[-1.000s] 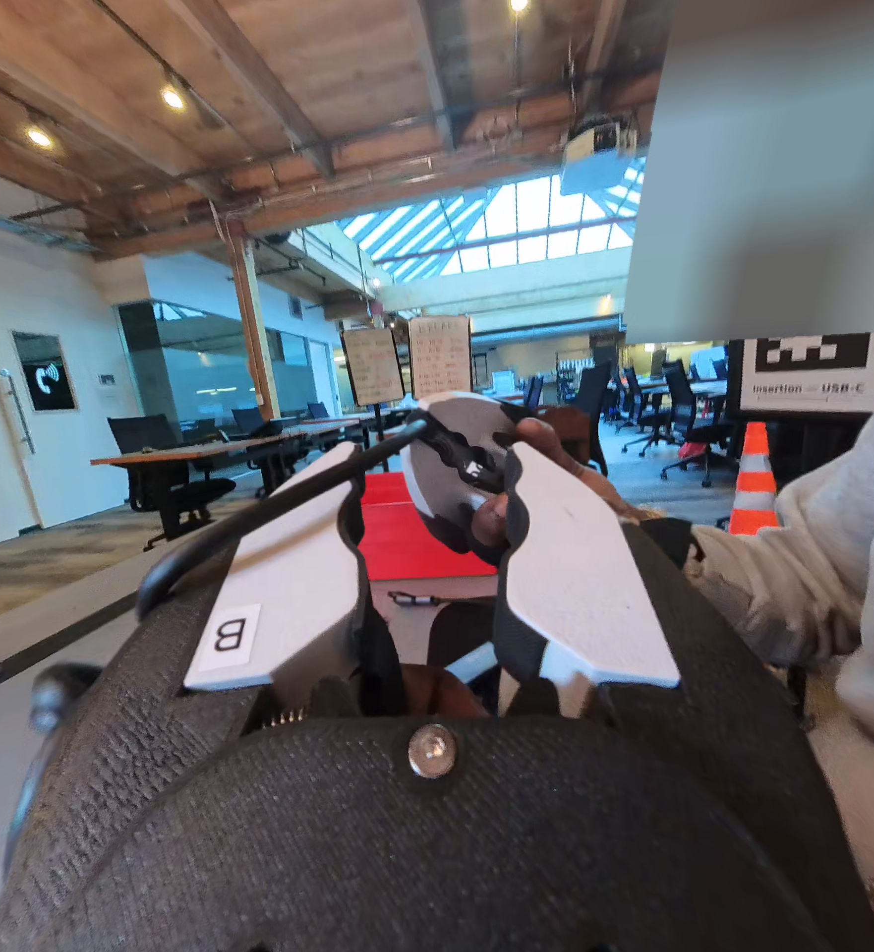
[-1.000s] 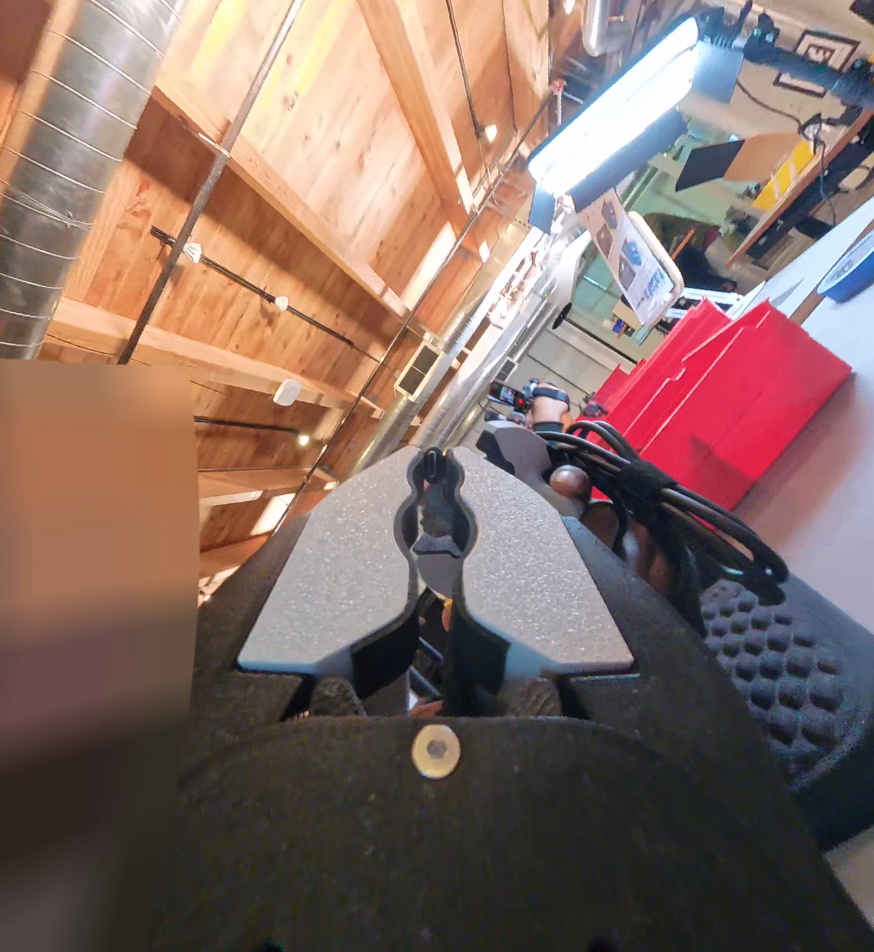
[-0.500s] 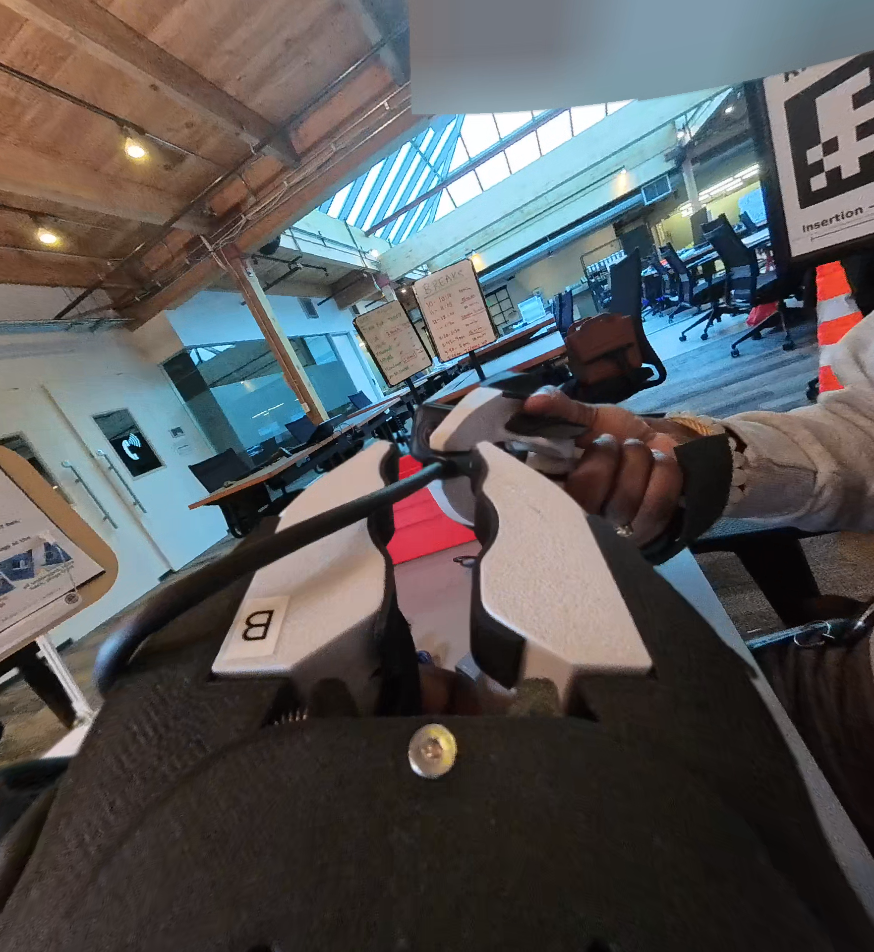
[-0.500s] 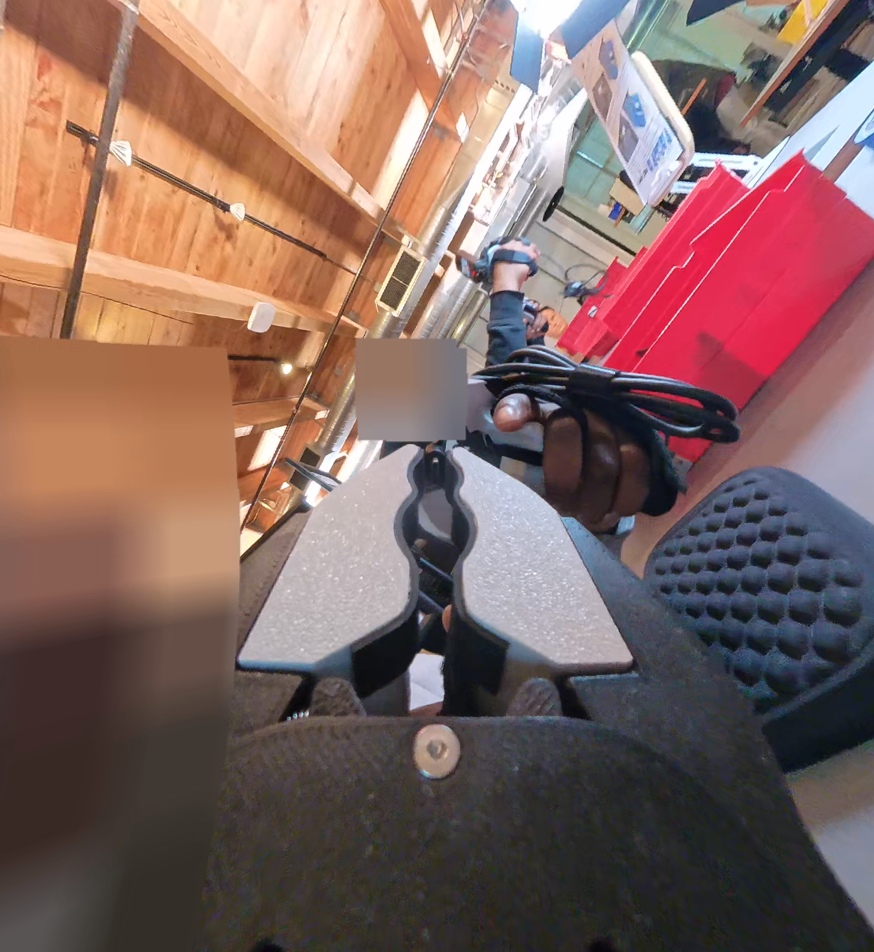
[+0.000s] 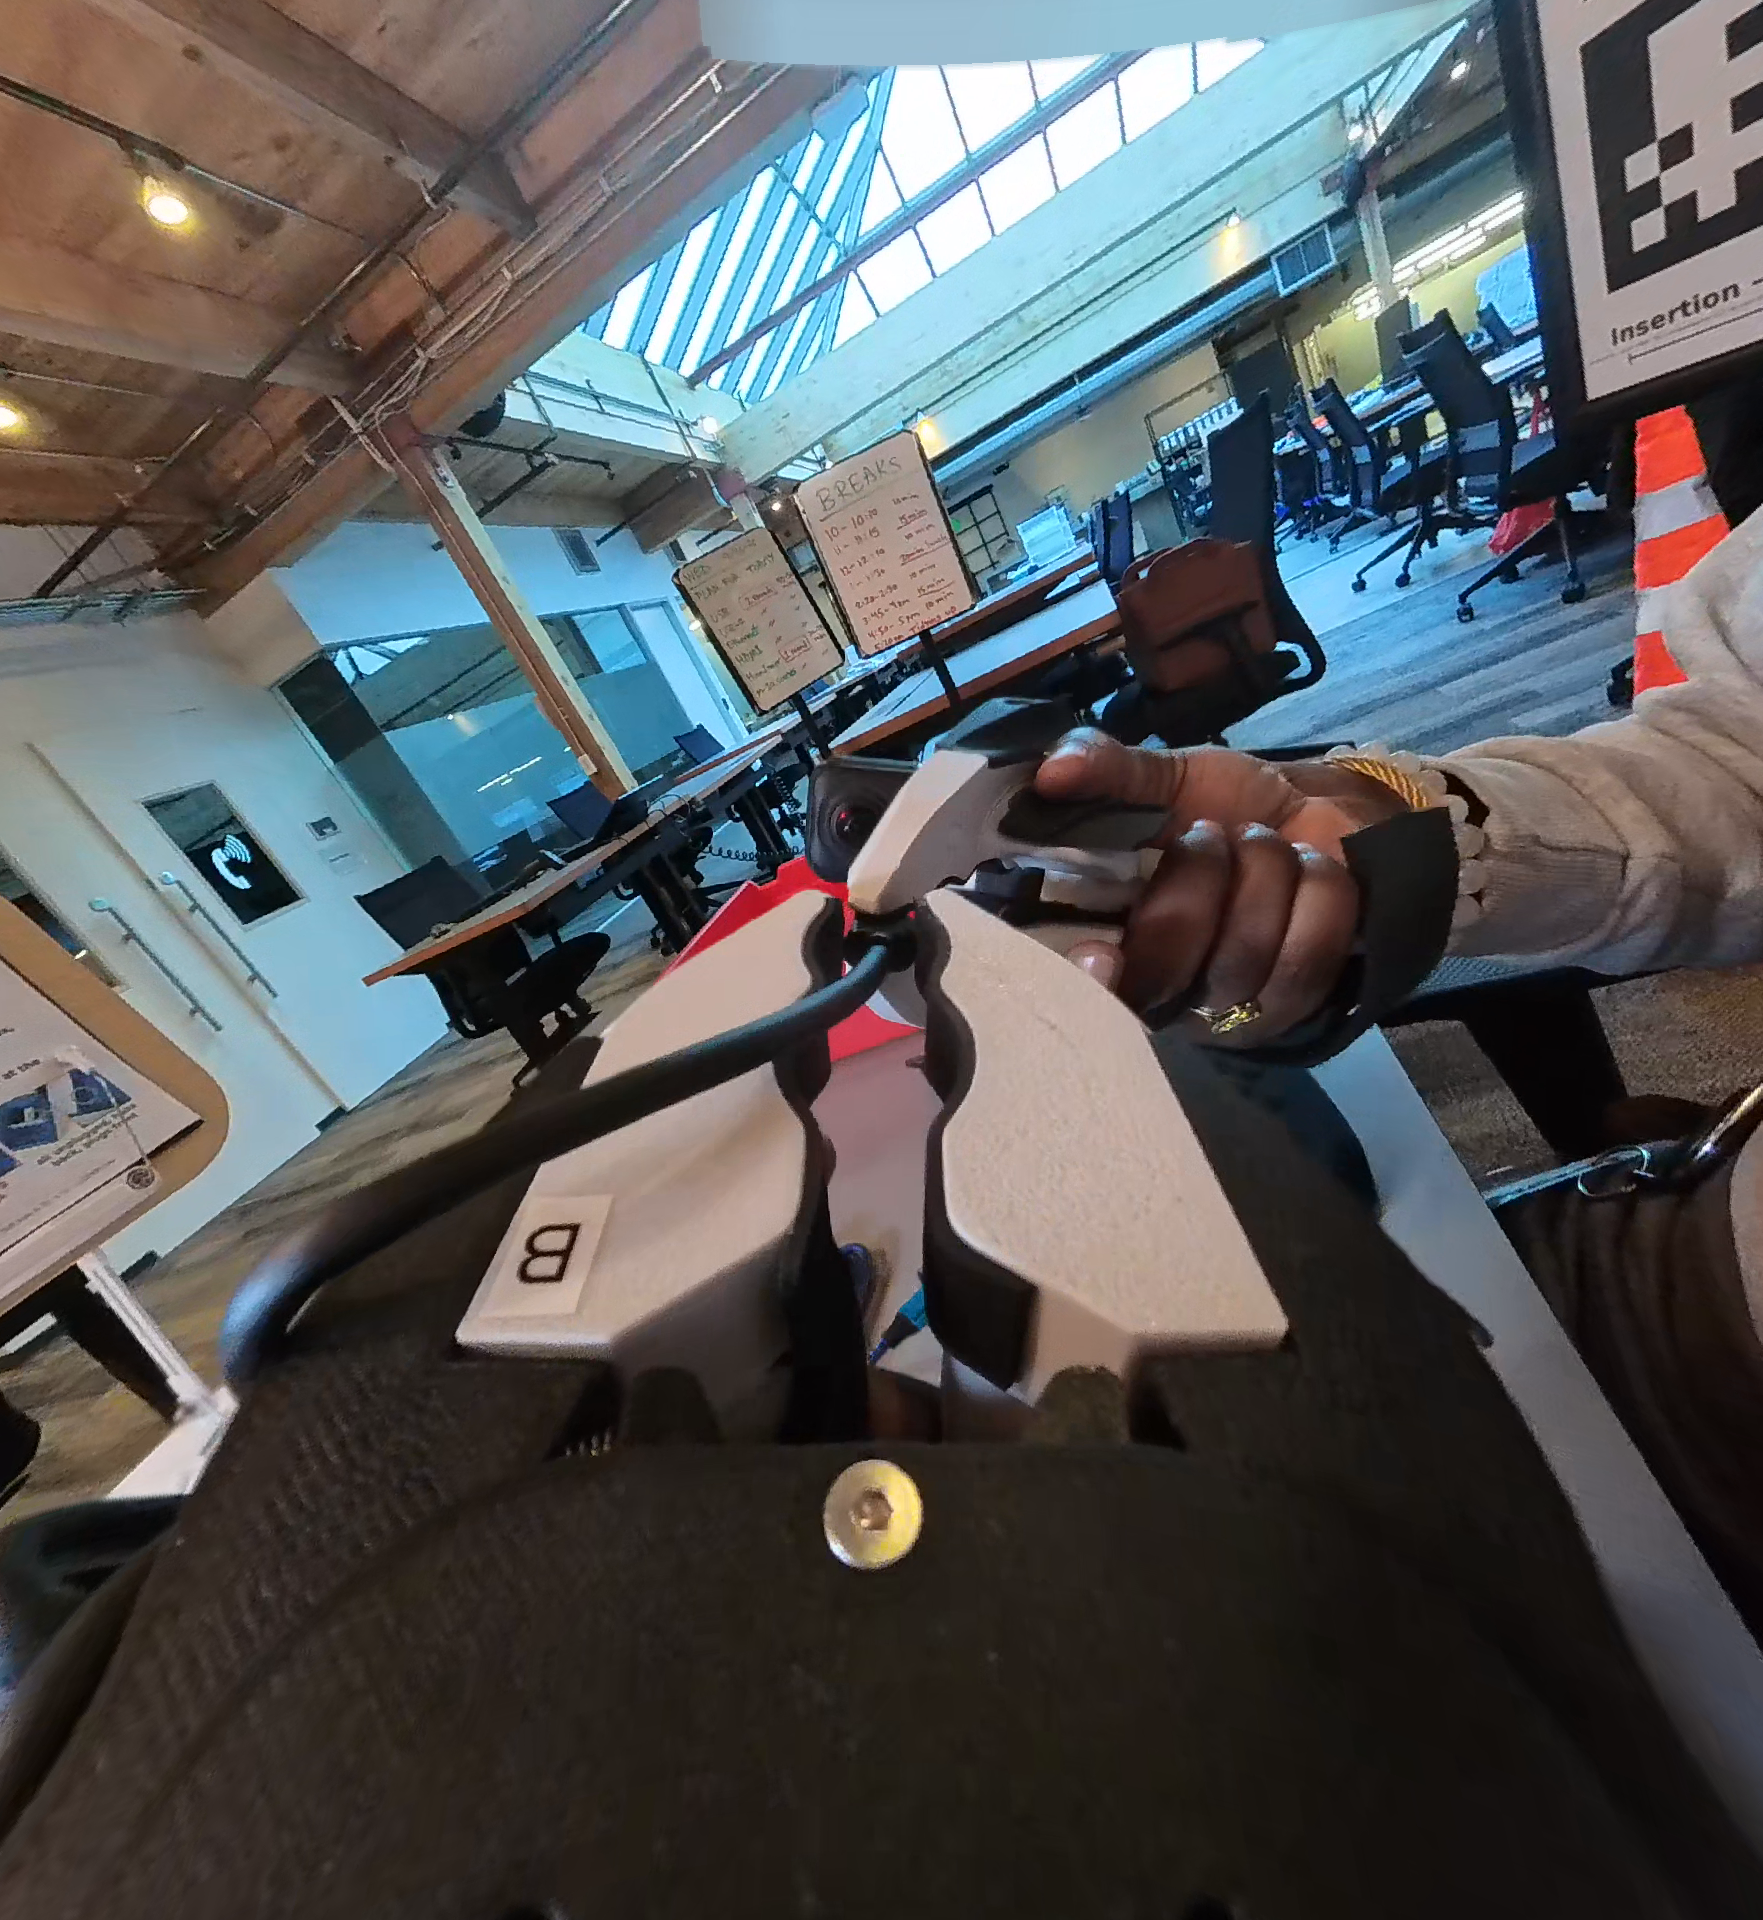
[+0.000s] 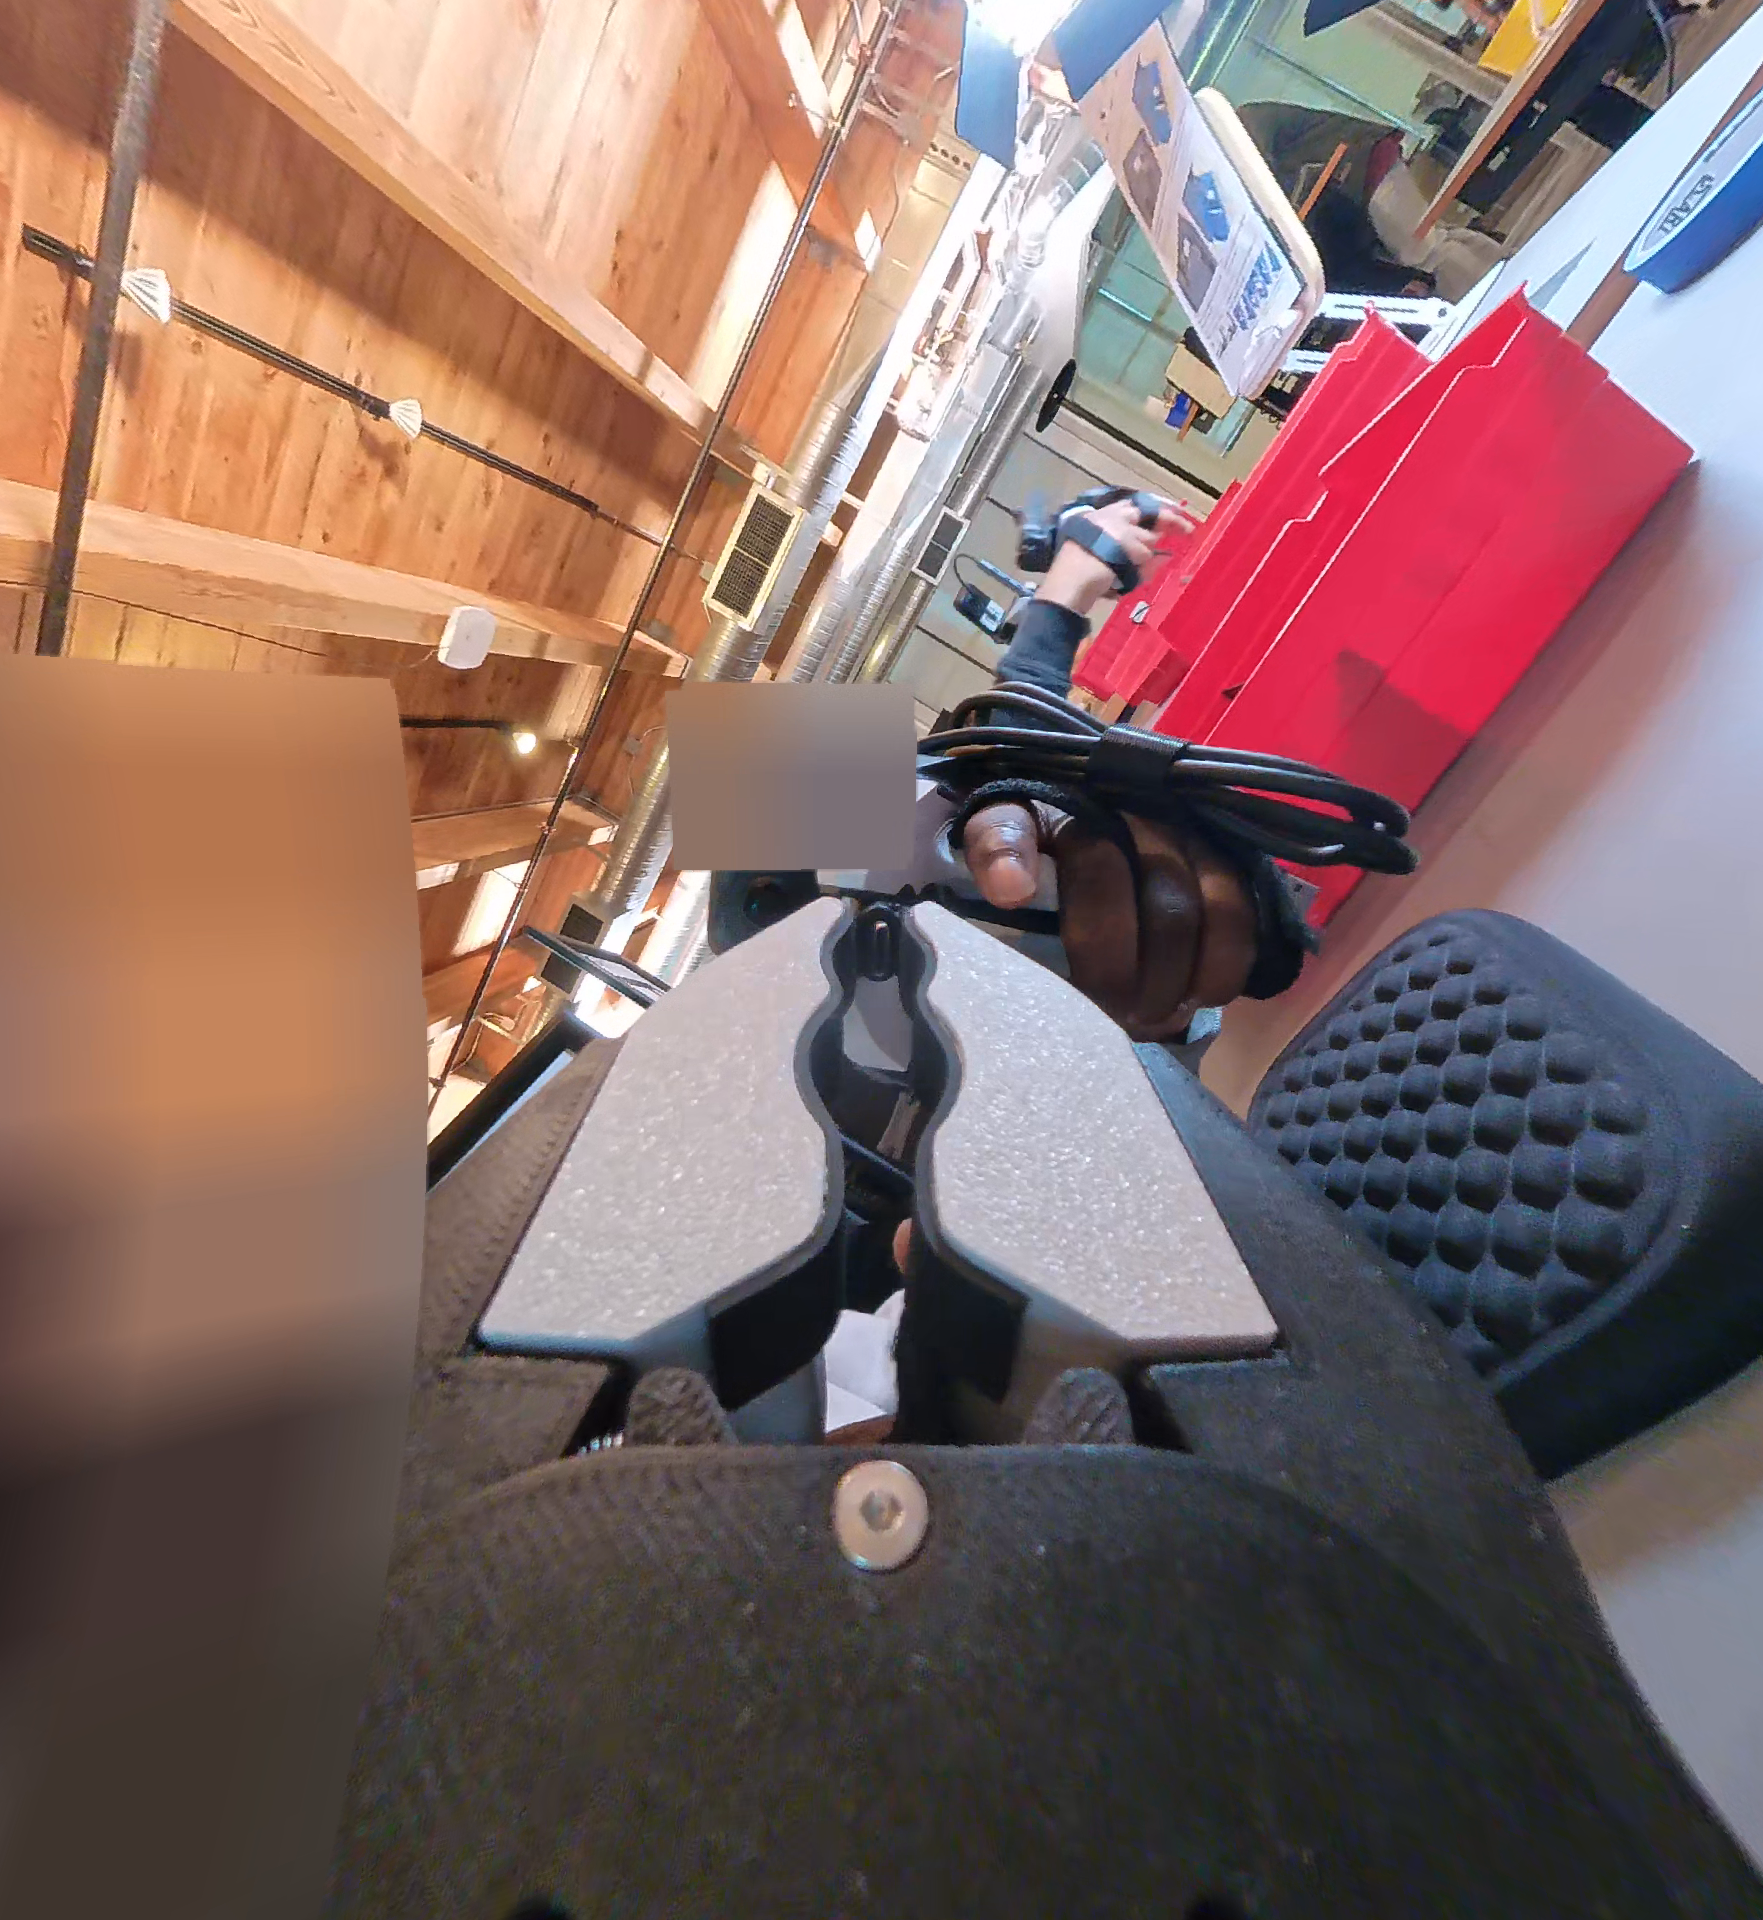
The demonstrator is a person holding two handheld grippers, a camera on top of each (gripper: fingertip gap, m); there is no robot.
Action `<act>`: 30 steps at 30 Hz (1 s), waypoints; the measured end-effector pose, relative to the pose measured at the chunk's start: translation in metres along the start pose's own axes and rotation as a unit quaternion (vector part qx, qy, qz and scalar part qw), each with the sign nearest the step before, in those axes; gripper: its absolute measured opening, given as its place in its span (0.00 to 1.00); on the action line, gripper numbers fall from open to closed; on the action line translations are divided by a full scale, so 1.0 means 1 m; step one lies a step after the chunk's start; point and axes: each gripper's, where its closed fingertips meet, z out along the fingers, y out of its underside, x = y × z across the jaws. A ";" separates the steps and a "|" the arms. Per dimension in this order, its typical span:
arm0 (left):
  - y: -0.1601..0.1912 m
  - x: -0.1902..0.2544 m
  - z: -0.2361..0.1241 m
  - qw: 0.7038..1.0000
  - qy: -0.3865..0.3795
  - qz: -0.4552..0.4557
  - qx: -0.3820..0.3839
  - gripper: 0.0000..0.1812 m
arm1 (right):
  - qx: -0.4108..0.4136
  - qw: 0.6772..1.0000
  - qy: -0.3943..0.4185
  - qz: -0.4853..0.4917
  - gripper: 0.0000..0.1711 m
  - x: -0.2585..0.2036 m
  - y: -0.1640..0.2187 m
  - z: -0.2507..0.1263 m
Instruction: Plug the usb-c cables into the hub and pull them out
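My left gripper (image 5: 882, 920) has white fingers and is shut on the plug end of a black usb-c cable (image 5: 648, 1070), which trails back over its left finger. My right gripper (image 6: 877, 914) is shut on a thin grey hub (image 6: 872, 1023) with an oval port near the tips. The two grippers meet tip to tip. In the left wrist view the right gripper (image 5: 866, 883) is held by a hand (image 5: 1230, 914). A tied coil of the cable (image 6: 1220, 774) rests on the left hand. I cannot tell whether the plug is seated.
Red bins (image 6: 1428, 540) and a blue tape roll (image 6: 1729, 208) stand on the grey table (image 6: 1687, 831). A black bumpy pad (image 6: 1542, 1143) lies close to my right gripper. An orange cone (image 5: 1672, 540) and a marker board (image 5: 1708, 187) are at the right. Another person's arm (image 6: 1053, 623) is far off.
The two grippers have come together tip to tip. The right gripper has turned from facing the left camera to side on. The coiled cable and left hand have drawn nearer in the right view.
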 end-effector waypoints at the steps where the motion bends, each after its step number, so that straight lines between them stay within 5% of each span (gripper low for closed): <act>1: 0.001 -0.001 0.000 1.000 -0.002 0.001 -0.006 0.08 | 0.001 1.000 0.004 -0.004 0.04 0.001 -0.001 0.000; 12: 0.014 -0.002 0.003 0.999 0.001 -0.043 0.005 0.07 | -0.038 0.993 0.045 -0.099 0.10 0.011 -0.007 -0.010; 30: 0.014 0.010 0.000 0.998 0.029 0.017 -0.051 0.11 | -0.093 0.993 0.026 -0.067 0.04 0.005 0.011 -0.008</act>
